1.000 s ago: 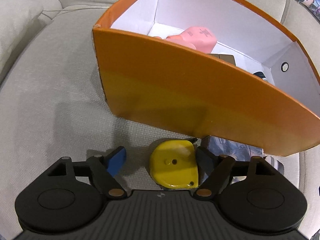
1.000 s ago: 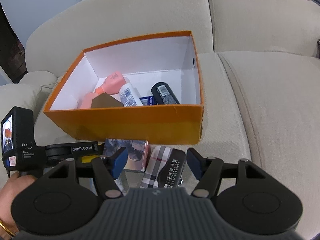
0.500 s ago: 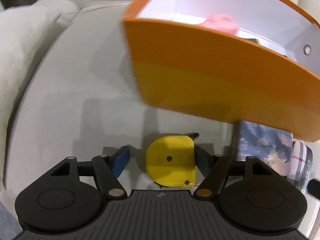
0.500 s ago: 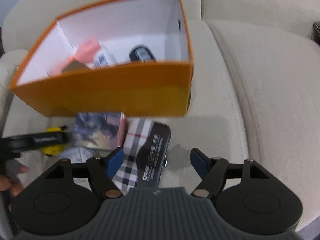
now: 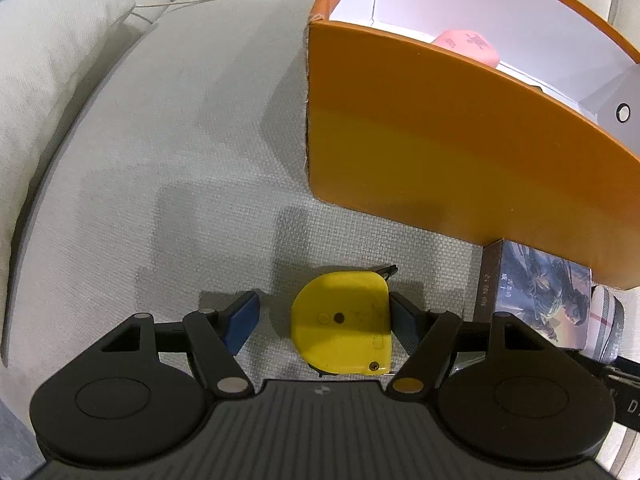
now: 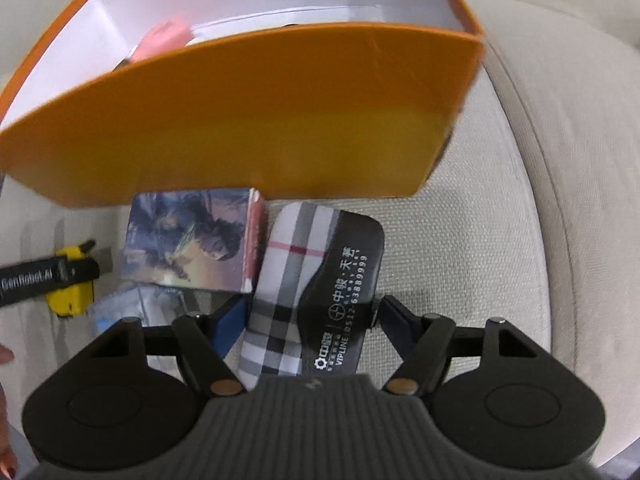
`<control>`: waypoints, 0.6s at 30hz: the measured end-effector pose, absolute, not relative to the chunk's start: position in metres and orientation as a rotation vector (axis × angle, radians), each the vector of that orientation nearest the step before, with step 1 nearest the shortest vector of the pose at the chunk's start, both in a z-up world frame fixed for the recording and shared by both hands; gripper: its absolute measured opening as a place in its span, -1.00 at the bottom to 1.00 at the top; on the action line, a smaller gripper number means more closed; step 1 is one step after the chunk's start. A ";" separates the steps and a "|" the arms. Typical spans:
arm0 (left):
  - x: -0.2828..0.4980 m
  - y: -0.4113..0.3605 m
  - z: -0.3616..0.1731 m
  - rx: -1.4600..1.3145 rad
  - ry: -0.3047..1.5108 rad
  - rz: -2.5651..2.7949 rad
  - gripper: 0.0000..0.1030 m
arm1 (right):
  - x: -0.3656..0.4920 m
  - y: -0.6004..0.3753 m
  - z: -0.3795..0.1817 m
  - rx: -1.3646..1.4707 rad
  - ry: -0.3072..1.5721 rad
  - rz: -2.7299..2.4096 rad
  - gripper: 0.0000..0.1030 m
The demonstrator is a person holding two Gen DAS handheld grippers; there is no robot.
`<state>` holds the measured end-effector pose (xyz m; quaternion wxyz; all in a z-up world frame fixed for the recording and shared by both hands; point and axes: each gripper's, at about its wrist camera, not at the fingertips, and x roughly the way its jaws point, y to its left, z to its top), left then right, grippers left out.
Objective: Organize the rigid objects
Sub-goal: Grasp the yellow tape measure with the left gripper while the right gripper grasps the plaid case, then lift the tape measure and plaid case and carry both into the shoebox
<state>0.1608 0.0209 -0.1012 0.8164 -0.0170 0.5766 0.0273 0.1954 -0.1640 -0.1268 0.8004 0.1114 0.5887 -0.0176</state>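
Note:
A yellow tape measure (image 5: 344, 324) lies flat on the sofa seat between the fingers of my left gripper (image 5: 322, 304). The right finger touches its edge, while the left pad (image 5: 242, 320) stands off with a gap, so the jaws are open. A plaid and black case (image 6: 304, 280) lies on the cushion inside my right gripper (image 6: 312, 304), whose pads sit close beside its two long sides without clearly pressing. The orange box (image 6: 240, 120) stands just behind, holding a pink bottle (image 6: 164, 38).
A picture-printed box (image 6: 188, 240) lies against the orange box (image 5: 460, 152), left of the case, with a clear packet (image 6: 136, 304) under it. The left gripper's body (image 6: 44, 276) crosses the tape measure (image 6: 68, 300). An armrest cushion (image 5: 48, 60) rises at left.
The right gripper has come down over the plaid case, which now lies between its fingers. The left gripper's jaws have narrowed around the tape measure, and the orange box has slid right in its view.

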 end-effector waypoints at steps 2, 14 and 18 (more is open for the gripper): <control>0.165 0.023 -0.104 -0.042 1.233 0.057 0.64 | 0.194 -0.166 -0.127 0.237 1.263 -0.037 0.43; 0.165 0.051 -0.099 -0.098 1.257 0.002 0.10 | 0.187 -0.166 -0.120 0.191 1.264 -0.032 0.38; 0.160 0.060 -0.094 -0.114 1.252 0.004 0.09 | 0.181 -0.181 -0.111 0.250 1.241 -0.027 0.37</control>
